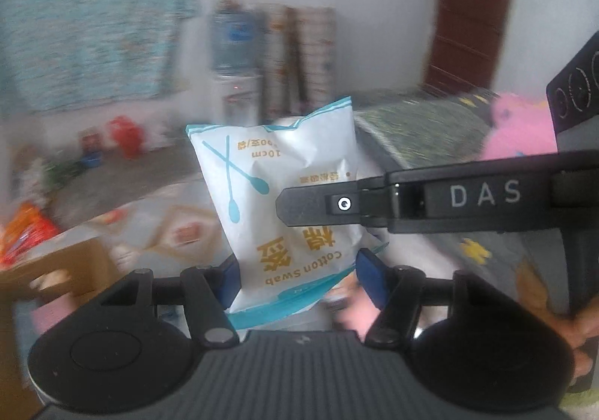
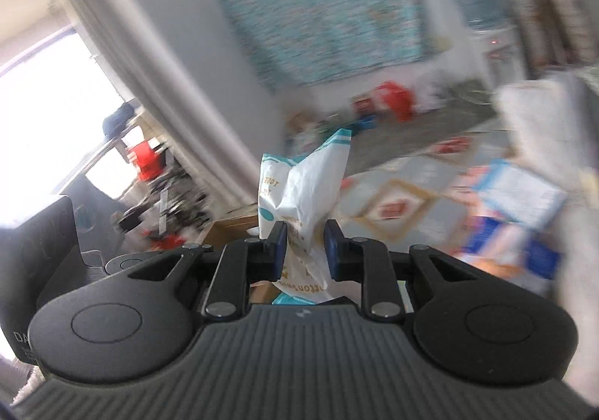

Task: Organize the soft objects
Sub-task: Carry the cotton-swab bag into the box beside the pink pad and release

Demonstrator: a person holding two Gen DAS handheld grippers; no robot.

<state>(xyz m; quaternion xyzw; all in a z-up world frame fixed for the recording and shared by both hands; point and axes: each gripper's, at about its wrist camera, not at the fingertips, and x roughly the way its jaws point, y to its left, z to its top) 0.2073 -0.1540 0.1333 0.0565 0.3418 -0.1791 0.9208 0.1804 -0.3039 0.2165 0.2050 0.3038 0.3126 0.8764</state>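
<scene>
A white and teal cotton swab bag point(image 1: 277, 195) is held up in the air, printed side upside down. My left gripper point(image 1: 299, 279) has its blue pads point(image 1: 368, 279) on either side of the bag's lower end, spread wide around it. My right gripper point(image 2: 305, 249) is shut on the same bag point(image 2: 303, 188), pinching it so it crumples. In the left wrist view the right gripper's finger point(image 1: 318, 204) reaches in from the right across the bag's front.
A pink plush toy point(image 1: 520, 131) lies on the bed at the right. A cardboard box point(image 1: 52, 270) stands low left. Blue and white packs point(image 2: 520, 203) lie on a patterned mat. A water dispenser point(image 1: 234, 45) stands by the far wall.
</scene>
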